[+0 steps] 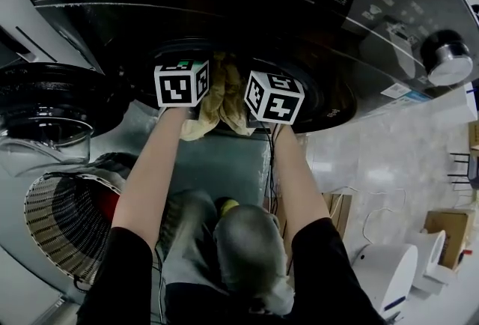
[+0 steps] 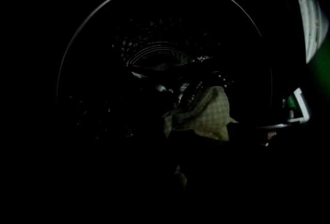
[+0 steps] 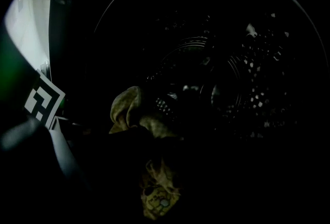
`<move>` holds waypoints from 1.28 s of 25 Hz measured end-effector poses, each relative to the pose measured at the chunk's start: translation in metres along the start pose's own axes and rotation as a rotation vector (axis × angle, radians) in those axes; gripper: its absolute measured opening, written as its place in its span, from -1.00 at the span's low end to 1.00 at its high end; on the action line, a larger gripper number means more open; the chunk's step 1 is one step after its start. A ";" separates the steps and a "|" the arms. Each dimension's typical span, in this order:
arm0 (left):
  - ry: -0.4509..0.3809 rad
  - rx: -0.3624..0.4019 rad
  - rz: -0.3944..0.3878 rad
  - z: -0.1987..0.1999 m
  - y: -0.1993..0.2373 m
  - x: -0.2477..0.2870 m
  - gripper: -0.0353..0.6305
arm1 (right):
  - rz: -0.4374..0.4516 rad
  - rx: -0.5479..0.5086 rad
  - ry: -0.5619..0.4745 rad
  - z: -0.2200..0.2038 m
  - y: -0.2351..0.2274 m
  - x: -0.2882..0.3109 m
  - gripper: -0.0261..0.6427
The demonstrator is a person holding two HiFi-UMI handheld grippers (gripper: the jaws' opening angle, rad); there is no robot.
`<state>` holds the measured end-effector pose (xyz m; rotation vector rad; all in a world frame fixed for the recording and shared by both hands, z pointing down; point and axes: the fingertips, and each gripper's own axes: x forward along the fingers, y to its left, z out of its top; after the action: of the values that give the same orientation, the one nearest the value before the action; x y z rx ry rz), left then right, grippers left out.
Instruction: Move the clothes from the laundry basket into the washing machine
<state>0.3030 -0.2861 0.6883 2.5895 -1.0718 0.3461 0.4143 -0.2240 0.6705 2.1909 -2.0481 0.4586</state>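
Scene: a dark front-loading washing machine point(image 1: 299, 9) is seen from above, with its round door point(image 1: 45, 114) swung open at the left.
Control panel: a silver knob point(image 1: 449, 58) is set at the right end of the panel.
Task's thing: a yellowish garment point(image 1: 224, 95) is held up at the mouth of the drum, between the two marker cubes, well clear of the basket.
Left gripper point(image 1: 182, 82): it is reached out to the opening on a bare forearm. The garment is bunched right where its jaws meet, so it is taken as clamped on the cloth, though the jaws themselves are lost in the dark.
Left gripper view: a checked fold of the garment point(image 2: 201, 114) is seen in front of the perforated drum point(image 2: 154, 37).
Right gripper point(image 1: 274, 97): it is held just beside the garment, on its right.
Right gripper view: a fold of the cloth point(image 3: 129, 109) and a printed patch lower down are shown before the drum point(image 3: 232, 89). The jaws are swallowed by darkness, and whether they are pressed on the cloth cannot be told.
Laundry basket point(image 1: 63, 219): a white ribbed basket is placed on the floor below the door, with something red point(image 1: 107, 204) seen inside.
Surroundings: a cardboard box point(image 1: 449, 234) is set on the tiled floor at the right.
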 end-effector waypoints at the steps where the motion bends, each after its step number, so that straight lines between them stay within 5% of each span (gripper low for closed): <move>1: 0.005 0.007 0.003 -0.001 0.000 0.000 -0.65 | -0.003 0.005 0.002 -0.002 -0.001 0.000 -0.24; 9: -0.004 0.024 -0.022 0.001 -0.008 -0.003 -0.25 | -0.012 0.035 0.003 -0.009 -0.003 -0.006 -0.12; 21: -0.033 0.078 -0.017 0.008 -0.020 -0.030 -0.21 | -0.012 0.044 -0.006 -0.011 0.005 -0.031 -0.16; 28: -0.054 0.097 0.006 0.002 -0.020 -0.052 -0.47 | -0.050 0.062 -0.027 -0.013 0.004 -0.056 -0.46; 32: -0.075 0.152 0.015 0.004 -0.023 -0.060 -0.86 | -0.089 -0.004 -0.018 -0.014 0.005 -0.061 -0.90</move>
<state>0.2787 -0.2334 0.6594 2.7494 -1.1316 0.3482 0.4044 -0.1621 0.6651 2.2808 -1.9481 0.4275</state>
